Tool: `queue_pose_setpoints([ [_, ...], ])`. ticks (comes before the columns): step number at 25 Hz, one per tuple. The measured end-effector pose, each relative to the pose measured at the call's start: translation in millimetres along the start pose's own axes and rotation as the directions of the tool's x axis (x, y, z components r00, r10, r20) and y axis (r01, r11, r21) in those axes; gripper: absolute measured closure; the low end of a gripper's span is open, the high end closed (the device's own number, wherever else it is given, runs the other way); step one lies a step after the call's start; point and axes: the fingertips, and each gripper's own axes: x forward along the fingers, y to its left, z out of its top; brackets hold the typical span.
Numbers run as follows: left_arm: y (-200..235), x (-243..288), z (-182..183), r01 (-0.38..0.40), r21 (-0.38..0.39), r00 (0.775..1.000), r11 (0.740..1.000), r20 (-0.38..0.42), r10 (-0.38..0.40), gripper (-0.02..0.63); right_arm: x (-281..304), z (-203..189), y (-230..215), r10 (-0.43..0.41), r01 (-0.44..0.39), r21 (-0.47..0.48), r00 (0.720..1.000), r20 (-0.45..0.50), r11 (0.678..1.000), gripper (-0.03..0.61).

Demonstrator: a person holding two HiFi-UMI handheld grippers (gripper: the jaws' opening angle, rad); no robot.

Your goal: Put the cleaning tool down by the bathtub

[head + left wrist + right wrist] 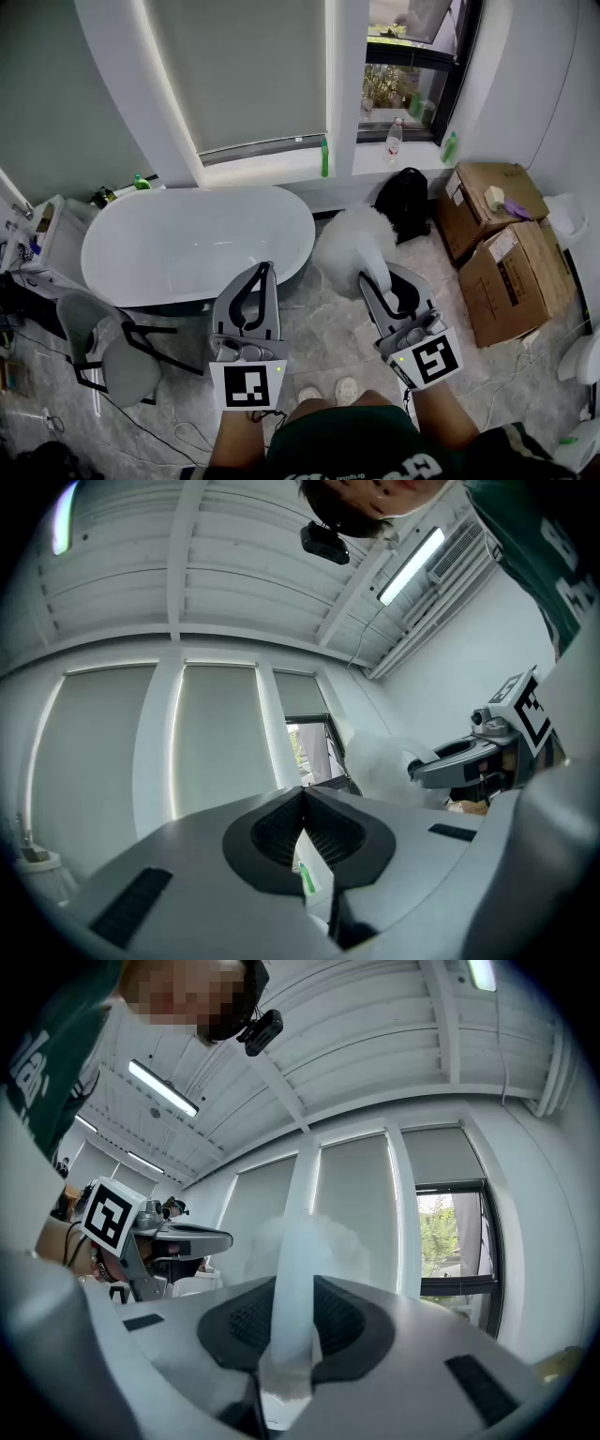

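The right tool point(373, 279) grips the fluffy duster point(349, 246) by its handle, off the floor beside the bathtub point(202, 190), so setting it down remains; the left tool point(260, 272) is clenched and empty.

Grey marble floor point(323, 337): tub point(197, 244) sits just ahead of the left claw point(262, 269), black bag point(405, 202) and cardboard boxes point(511, 272) off past the right claw point(373, 275).

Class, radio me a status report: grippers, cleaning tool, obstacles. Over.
Left gripper shut, empty. Right gripper shut on duster handle, fluffy head off the floor by the bathtub end, not yet down. Black bag and boxes off right.
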Motion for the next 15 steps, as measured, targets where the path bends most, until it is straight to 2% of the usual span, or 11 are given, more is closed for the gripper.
queue_pose_setpoints([
  [12,-16.4,4.0,11.4,-0.01,-0.03,1.0,0.999,0.019,0.011,0.606,-14.7,2.1,-14.1,0.0,-0.001,0.039,1.0,0.026,0.999,0.485],
  [15,-25.2,7.2,16.5,-0.008,-0.011,1.0,1.0,0.022,0.008,0.606,-18.6,2.9,-19.9,0.012,-0.013,0.038,1.0,0.027,0.999,0.485],
])
